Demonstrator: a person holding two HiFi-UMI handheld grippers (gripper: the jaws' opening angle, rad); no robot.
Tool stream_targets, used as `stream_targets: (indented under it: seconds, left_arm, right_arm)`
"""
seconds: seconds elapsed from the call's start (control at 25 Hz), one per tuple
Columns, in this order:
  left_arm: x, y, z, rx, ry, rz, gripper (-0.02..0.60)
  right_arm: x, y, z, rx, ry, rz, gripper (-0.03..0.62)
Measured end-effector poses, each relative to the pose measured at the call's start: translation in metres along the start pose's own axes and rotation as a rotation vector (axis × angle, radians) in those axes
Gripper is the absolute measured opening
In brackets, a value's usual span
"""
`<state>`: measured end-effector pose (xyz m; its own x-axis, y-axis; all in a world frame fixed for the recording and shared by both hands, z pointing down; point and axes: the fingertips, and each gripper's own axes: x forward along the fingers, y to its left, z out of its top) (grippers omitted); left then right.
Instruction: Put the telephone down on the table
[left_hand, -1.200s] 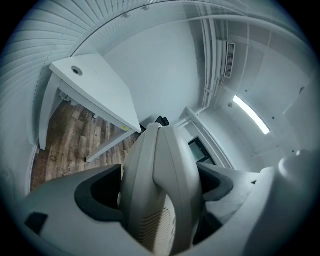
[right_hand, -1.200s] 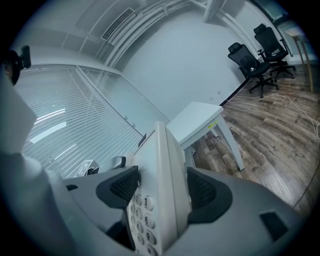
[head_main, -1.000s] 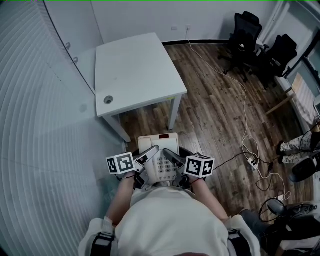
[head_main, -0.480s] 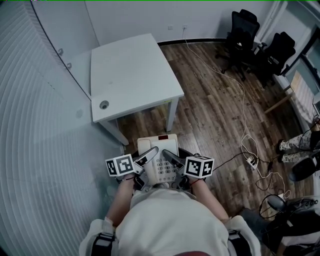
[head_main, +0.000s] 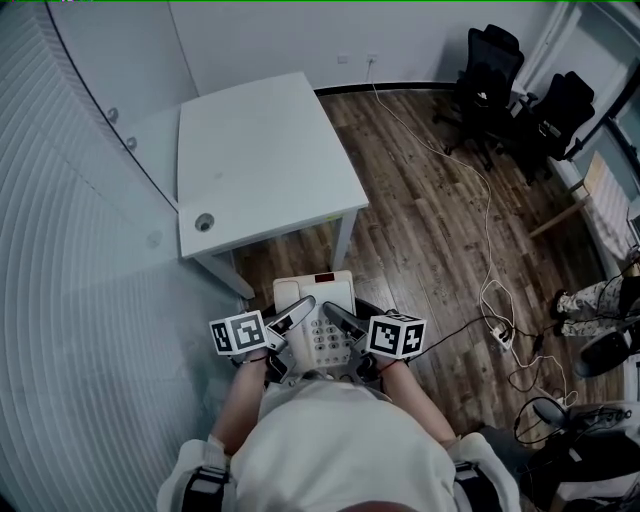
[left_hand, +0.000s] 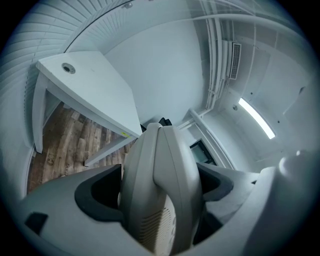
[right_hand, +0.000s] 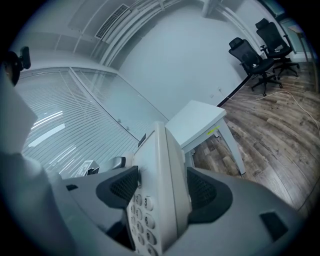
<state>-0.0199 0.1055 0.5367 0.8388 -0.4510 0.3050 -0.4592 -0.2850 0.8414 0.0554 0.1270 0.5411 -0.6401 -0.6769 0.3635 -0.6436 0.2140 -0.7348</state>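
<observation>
Two sets of fingers, left gripper (head_main: 297, 310) and right gripper (head_main: 335, 314), clamp the telephone (head_main: 318, 338); the table (head_main: 260, 150) at 12 o'clock has drawn nearer, so set-down seems close.

The person wears a pale, off-white top (head_main: 335, 450) with sleeves (head_main: 190, 462) of the same cloth, and dark straps (head_main: 203, 487) sit at both shoulders. The left gripper (head_main: 300, 308) and right gripper (head_main: 335, 316) have light grey moulded bodies. Each carries a white cube (head_main: 240, 332) printed with black square markers. The jaws are lined with dark pads (right_hand: 120, 189), and those of the right gripper show a fine mesh texture.
</observation>
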Motion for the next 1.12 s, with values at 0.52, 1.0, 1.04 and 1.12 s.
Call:
stream_targets:
  seconds: [0.52,1.0,1.04,1.12]
  left_arm:
    - [0.034,0.014,0.06,-0.008,-0.009,-0.008,0.426]
    - [0.072,0.026,0.16,-0.015,0.01,-0.017,0.426]
    - [0.073,0.029,0.161,-0.014,0.007,-0.017,0.426]
    - [0.075,0.033,0.16,-0.014,0.0,-0.018,0.426]
  right_arm:
    - [0.043,-0.014,0.054,-0.01,0.011,-0.006,0.308]
    - [0.108,-0.018,0.139,0.0,0.008,-0.022,0.308]
    - [0.11,-0.02,0.14,-0.003,0.009,-0.021,0.308]
    - [0.113,-0.024,0.138,-0.009,0.011,-0.018,0.31]
